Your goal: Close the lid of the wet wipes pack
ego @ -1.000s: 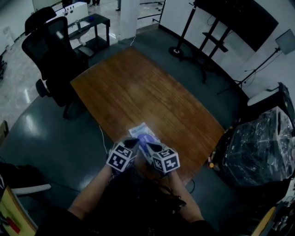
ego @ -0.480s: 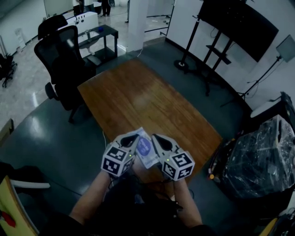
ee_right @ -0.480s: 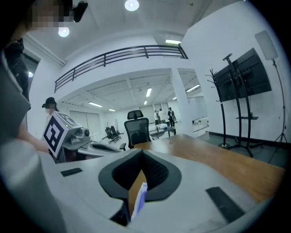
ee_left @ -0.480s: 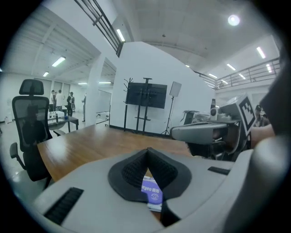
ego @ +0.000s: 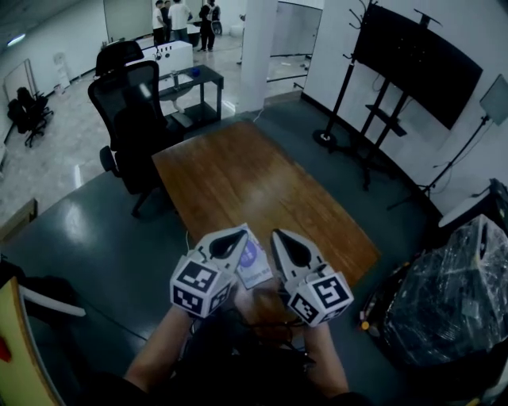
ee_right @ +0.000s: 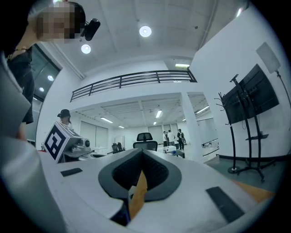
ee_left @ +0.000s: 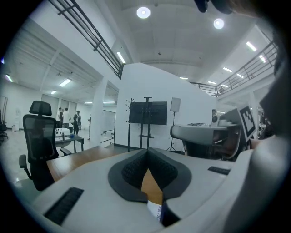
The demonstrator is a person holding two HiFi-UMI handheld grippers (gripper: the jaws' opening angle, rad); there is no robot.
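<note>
The head camera looks steeply down on the wooden table (ego: 238, 174), the left gripper (ego: 236, 235) and right gripper (ego: 279, 236) close beneath. Each gripper camera sits just behind its own jaws, facing roughly level across the room. All three views share the office chair (ego: 131, 111) and TV stand (ego: 414, 54).

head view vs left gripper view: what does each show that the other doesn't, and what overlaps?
Head view only: most of the wet wipes pack, between the left gripper and right gripper, plus the person's forearms. Left gripper view only: its jaw pads from inside, tips together, and the ceiling lights. Both: table, office chair, TV stand, right gripper; the pack too, though only as a white sliver below the left jaws.
</note>
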